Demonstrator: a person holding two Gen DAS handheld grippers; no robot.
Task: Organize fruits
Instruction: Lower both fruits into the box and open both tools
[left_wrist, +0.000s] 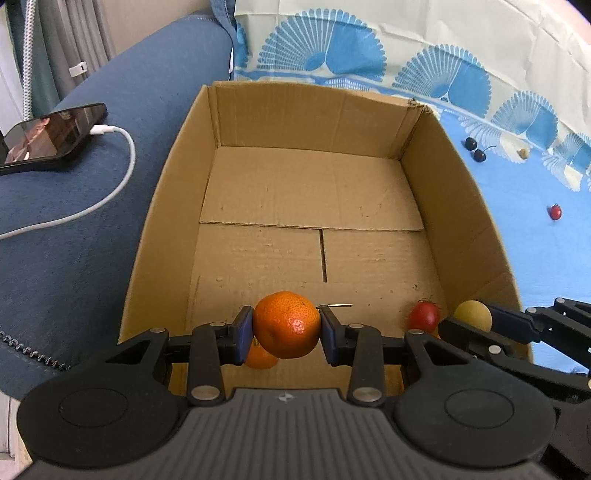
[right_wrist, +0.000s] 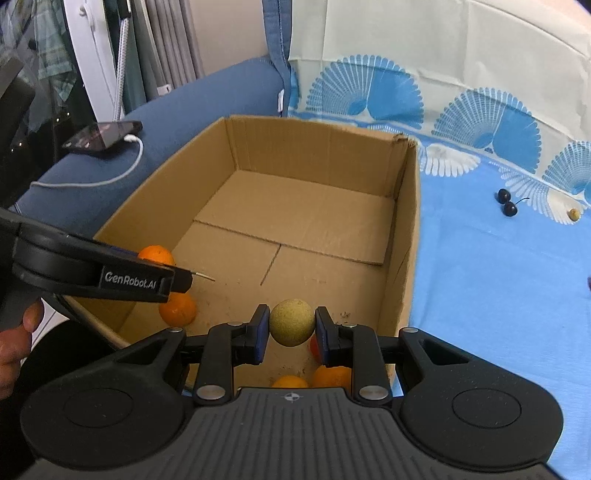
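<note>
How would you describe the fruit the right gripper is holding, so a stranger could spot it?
Find the open cardboard box on the blue cloth. Over its near end, the right gripper pinches a small round fruit. It is dull yellow-green, unlike the oranges below.

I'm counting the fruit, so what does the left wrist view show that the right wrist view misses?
Only the left wrist view: a small red fruit lying alone on the blue cloth, and a red fruit seen whole in the box's near corner.

Only the right wrist view: two oranges low in the box under the right tongs, and a person's hand.

Both: the cardboard box, the orange in the left tongs, the yellowish round fruit, two dark cherries, the phone.
</note>
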